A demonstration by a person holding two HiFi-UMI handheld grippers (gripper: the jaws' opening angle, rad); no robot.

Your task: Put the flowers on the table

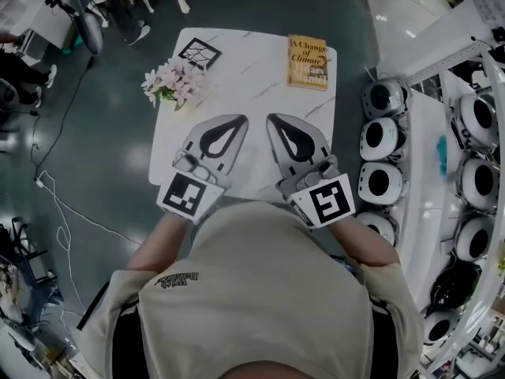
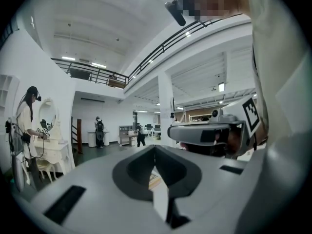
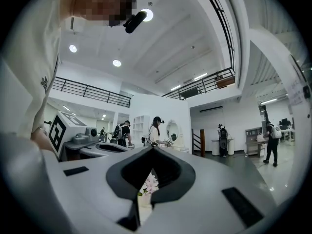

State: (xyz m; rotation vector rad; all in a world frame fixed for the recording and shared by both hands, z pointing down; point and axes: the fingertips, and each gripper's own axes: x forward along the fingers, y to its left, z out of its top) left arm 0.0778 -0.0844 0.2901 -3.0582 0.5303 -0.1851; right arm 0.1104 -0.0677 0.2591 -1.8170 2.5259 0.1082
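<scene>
Tan shirt [image 1: 260,290] on the person sits closest. Grey left tongs [image 1: 241,121] and grey right tongs [image 1: 271,120] are both pinched shut with nothing in them, over the white marble counter [image 1: 252,81]. Pink flower bunch [image 1: 173,83] lies at its far left corner.

Lab hall: mezzanine railing [image 2: 97,74], several headset-wearing people [image 2: 27,118].
</scene>
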